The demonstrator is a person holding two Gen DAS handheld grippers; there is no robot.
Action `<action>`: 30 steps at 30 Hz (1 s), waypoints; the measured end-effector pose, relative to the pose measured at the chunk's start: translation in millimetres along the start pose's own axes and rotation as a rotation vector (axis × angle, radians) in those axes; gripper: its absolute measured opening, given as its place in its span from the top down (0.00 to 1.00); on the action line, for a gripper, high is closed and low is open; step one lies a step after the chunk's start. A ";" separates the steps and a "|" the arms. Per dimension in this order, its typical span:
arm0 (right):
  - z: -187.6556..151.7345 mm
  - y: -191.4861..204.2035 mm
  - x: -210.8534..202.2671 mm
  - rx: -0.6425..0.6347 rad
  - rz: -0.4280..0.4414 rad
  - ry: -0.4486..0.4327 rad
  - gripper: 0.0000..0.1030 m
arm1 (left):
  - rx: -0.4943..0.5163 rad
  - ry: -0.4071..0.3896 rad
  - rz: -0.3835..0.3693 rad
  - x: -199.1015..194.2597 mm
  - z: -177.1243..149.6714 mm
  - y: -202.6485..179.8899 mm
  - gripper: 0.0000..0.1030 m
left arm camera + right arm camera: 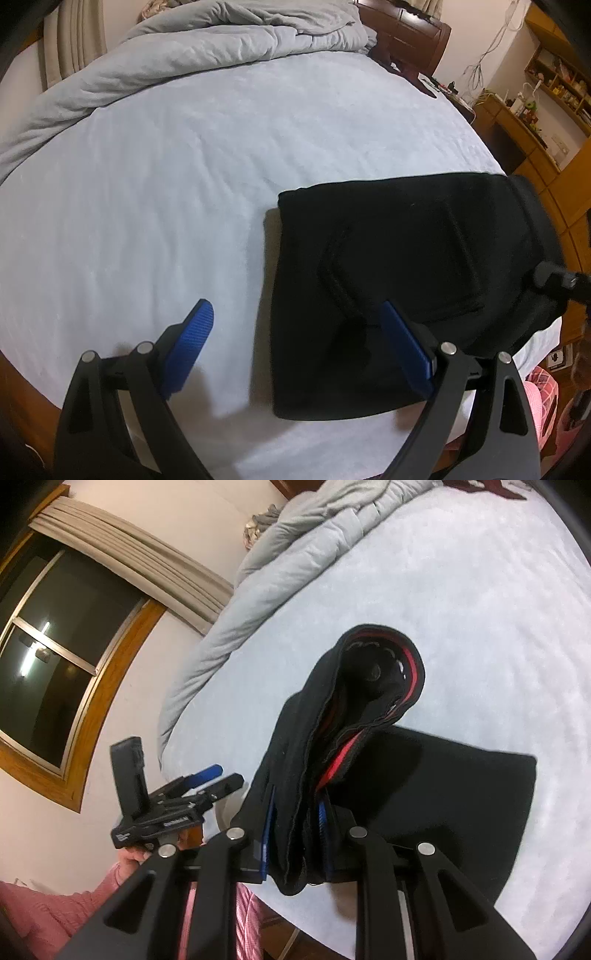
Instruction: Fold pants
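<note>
1. A pair of black fabric pants (399,280) lies folded into a thick, roughly rectangular stack on the pale blue fleecy bed sheet (147,192), near the bed's front edge.
2. The left gripper (295,332), a black frame with blue ribbed pads, hovers above the sheet with its jaws spread wide and nothing between them; the left pad hangs over bare sheet and the right pad over the left part of the pants.
3. In the right wrist view, the right gripper (295,834) is clamped on the waistband end of the pants (354,716), with bunched cloth filling the narrow gap between its blue pads.
4. That gripped end stands lifted off the bed, its mouth gaping to show a red inner band (410,668) and a metal button (small, round), while the rest of the garment stays flat on the sheet.
5. A crumpled grey quilted duvet (207,51) is heaped along the far side of the bed.
6. A pink knitted sleeve (55,912) shows at the lower left of the right wrist view, with the hand (133,856) holding the left gripper's handle.
7. A wood-framed dark window (55,664) sits in the wall beyond, under a beige curtain (140,565).
</note>
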State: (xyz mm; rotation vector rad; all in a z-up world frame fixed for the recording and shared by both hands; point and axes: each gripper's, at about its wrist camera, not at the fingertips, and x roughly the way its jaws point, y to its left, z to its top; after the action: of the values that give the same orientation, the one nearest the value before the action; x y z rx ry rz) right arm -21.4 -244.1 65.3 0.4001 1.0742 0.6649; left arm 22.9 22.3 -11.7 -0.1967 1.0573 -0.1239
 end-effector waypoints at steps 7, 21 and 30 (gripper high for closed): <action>4.3 1.3 -26.7 -0.004 -0.020 -0.037 0.80 | 0.000 0.022 -0.008 5.2 -4.4 -2.2 0.12; -9.6 -36.0 -57.8 0.081 -0.137 -0.062 0.86 | 0.025 0.044 -0.028 16.3 -2.3 -24.3 0.12; -22.5 -73.9 -51.6 0.189 -0.145 -0.024 0.85 | 0.048 0.081 0.003 41.9 -4.4 -43.6 0.11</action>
State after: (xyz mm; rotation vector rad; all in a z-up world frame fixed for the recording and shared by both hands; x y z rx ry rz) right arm -35.5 -333.9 45.8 0.4865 1.1362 0.4301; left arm 39.2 -28.9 -39.9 -0.1476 1.1342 -0.1554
